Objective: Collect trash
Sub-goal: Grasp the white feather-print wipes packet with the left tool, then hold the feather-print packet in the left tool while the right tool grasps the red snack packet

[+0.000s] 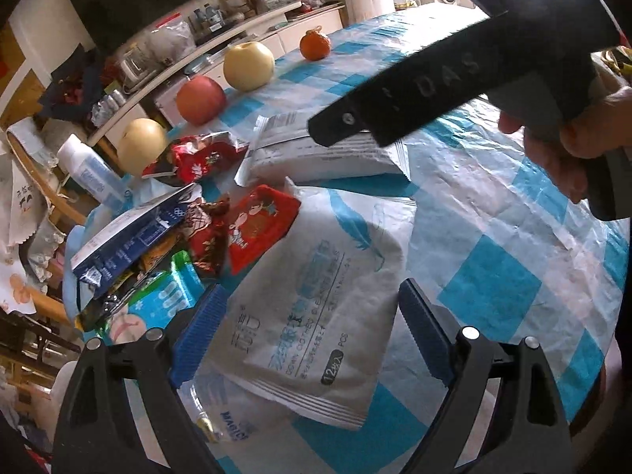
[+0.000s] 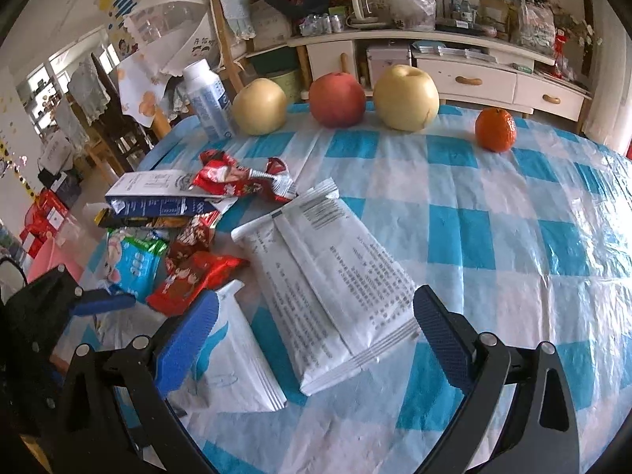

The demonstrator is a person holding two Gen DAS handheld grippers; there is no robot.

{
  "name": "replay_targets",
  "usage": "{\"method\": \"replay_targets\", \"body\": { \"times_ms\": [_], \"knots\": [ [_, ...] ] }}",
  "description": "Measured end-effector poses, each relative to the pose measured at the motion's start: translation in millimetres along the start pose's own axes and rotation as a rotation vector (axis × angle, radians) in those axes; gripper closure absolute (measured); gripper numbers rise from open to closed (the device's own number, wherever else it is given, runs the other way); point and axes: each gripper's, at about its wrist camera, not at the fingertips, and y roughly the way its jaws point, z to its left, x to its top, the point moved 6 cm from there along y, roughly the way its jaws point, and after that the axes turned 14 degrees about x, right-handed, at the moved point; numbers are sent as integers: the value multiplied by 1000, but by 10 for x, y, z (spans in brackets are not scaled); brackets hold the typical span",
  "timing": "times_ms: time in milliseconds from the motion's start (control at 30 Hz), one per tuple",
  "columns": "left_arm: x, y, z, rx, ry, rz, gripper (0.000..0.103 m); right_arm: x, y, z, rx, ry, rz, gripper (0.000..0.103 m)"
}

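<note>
Blue-checked tablecloth [image 2: 493, 237] under wrappers; cluttered white cabinet [image 2: 474, 75] behind.

Trash lies flat on the checked tablecloth: a white pouch with blue feather print [image 1: 316, 296], face up; beside it a white pouch with its text side up [image 2: 335, 276]; further left, crumpled red wrappers [image 2: 241, 181], a flat red packet [image 1: 260, 225], a dark blue carton [image 2: 158, 199] on its side, and a light blue packet [image 2: 136, 264].

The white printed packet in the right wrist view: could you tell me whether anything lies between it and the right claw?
Nothing visible does. The right claw is open over the white printed packet, whose near end lies uncovered on the checked tablecloth.
</note>
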Motion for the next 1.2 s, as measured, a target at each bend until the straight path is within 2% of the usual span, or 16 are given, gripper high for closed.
{"method": "replay_targets", "body": {
  "times_ms": [100, 233, 400, 533, 700, 833, 1200],
  "knots": [
    [8, 41, -28, -8, -1, 7, 12, 47, 61, -27, 19, 19, 1, 5],
    [15, 124, -79, 22, 18, 25, 9, 79, 119, -10, 44, 36, 2, 5],
    [40, 120, -100, 6, -28, 38, 9, 84, 150, 44, 56, 27, 6, 5],
    [77, 96, -139, 7, -71, 43, 22, 83, 136, 46, 59, 27, 3, 5],
    [103, 55, -189, 34, -132, 55, 30, 99, 129, 33, 79, 53, -7, 5],
    [84, -2, -176, 24, -217, 61, 37, 103, 106, 52, 87, 49, -13, 5],
    [-158, -316, 154, -17, -405, 40, 40, 101, 52, 62, 131, 82, -32, 5]
  ]
}}
